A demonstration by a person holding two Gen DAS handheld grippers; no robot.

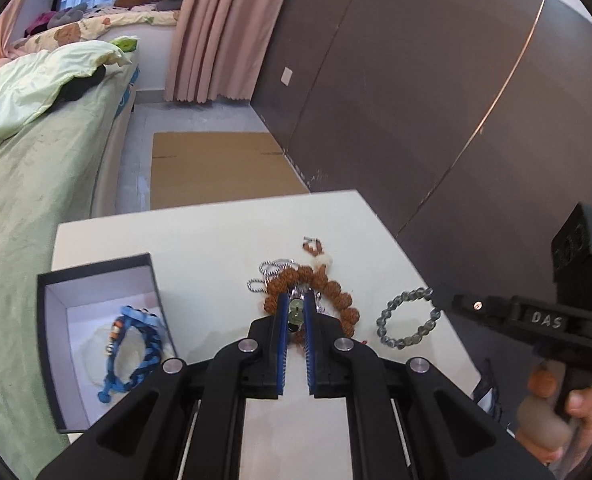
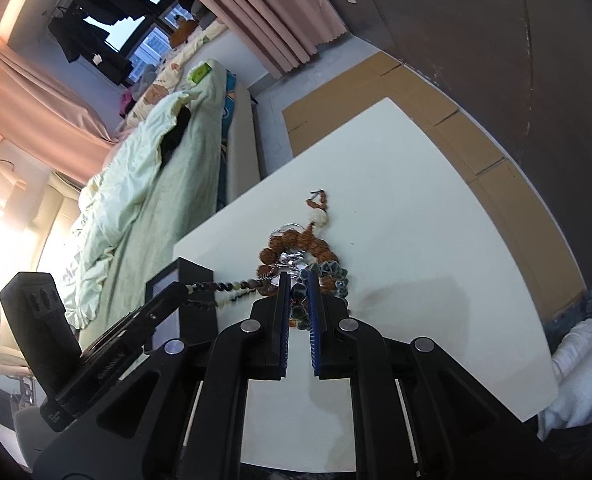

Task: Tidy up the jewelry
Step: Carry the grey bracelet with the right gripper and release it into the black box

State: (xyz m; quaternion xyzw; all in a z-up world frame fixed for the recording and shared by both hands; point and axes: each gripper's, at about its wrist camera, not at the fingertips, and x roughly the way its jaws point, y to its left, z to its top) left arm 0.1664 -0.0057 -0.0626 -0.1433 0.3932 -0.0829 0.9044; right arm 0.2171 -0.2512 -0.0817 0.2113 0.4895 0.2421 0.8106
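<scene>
Beaded strand (image 2: 223,286) hangs pinched in the left tool (image 1: 296,312); right tool (image 2: 299,292) clamps dark beads (image 2: 298,291). Next, I judge: box (image 1: 95,270), frame's lower left.

Rust-brown bead bracelet (image 1: 328,288); blue braided bracelet (image 1: 143,356)

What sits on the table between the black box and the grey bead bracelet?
In the left wrist view, the brown bead bracelet with a silver chain lies between the black box and the grey bead bracelet, with the left gripper over it.
</scene>
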